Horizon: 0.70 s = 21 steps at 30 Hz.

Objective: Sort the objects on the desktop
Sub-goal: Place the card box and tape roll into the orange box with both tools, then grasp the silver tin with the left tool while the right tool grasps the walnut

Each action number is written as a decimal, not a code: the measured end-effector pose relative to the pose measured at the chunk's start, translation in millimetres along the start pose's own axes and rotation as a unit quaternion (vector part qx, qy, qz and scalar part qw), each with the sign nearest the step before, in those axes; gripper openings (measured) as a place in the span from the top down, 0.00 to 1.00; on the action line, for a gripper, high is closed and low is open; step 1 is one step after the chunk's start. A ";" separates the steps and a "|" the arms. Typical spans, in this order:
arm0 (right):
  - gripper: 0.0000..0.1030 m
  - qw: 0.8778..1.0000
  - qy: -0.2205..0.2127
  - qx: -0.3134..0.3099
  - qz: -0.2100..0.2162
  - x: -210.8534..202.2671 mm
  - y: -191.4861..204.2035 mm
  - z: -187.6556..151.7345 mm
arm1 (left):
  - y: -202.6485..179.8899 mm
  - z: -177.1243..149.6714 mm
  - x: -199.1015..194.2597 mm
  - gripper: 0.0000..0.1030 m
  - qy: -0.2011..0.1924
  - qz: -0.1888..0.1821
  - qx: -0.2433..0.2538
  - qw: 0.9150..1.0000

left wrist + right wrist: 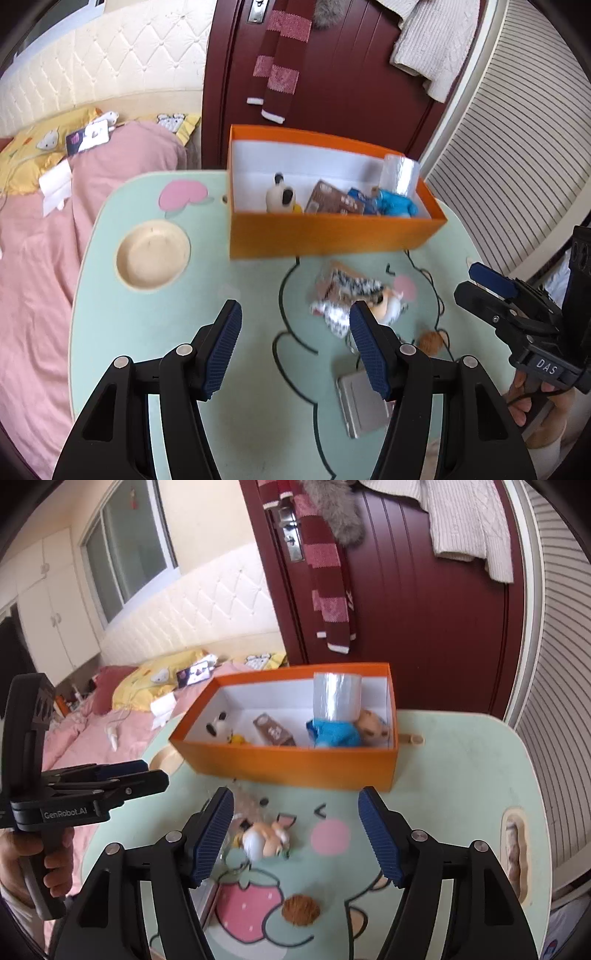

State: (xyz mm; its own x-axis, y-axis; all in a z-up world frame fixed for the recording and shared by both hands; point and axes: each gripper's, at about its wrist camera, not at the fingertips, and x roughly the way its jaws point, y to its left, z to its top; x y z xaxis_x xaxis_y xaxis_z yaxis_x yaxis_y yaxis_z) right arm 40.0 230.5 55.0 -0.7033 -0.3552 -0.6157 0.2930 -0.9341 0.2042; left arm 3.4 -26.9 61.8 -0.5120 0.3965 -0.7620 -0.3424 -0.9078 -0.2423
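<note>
An orange box point(325, 232) point(295, 768) stands at the back of the mint-green table point(155, 332) point(461, 775). It holds a clear tape roll point(400, 173) point(336, 698), a blue toy point(334, 733), a brown packet point(273, 731) and a black-and-white figure point(280, 195). On the table lie a small corgi toy point(269, 836) point(388, 301), a crinkled wrapper point(343, 291), a brown ball point(301, 910) point(430, 339) and a silver case point(364, 404). My left gripper point(295, 347) is open above the table, left of the toy. My right gripper point(295, 836) is open, with the corgi toy between its fingers, lower down.
A round cream cup recess point(153, 254) sits at the table's left. A bed with pink bedding point(37, 277) lies to the left. A dark red door point(424, 609) with hanging scarves stands behind the box. A slatted panel point(517, 147) is on the right.
</note>
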 end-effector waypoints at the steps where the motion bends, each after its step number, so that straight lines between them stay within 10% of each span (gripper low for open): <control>1: 0.32 1.000 0.007 -0.002 0.000 -2.2 2.0 -10.1 | 1.7 -9.4 1.8 0.40 0.008 0.002 -0.003 1.000; 8: 0.32 0.998 0.035 -0.034 -0.036 -6.6 20.4 -55.8 | -0.8 -47.9 17.4 0.40 0.030 0.054 0.015 0.998; 21: 0.17 0.995 0.016 -0.017 -0.094 0.2 15.6 -66.9 | -14.9 -62.3 33.9 0.06 -0.018 0.115 0.065 0.991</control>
State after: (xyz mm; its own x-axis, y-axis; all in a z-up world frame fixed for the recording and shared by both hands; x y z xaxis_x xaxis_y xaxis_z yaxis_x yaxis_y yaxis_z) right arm 87.8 218.3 7.1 -0.7266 -0.1716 -0.6653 0.1798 -0.9821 0.0570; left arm 40.2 -8.5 2.1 -0.6146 0.1874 -0.7663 -0.3104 -0.9505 0.0165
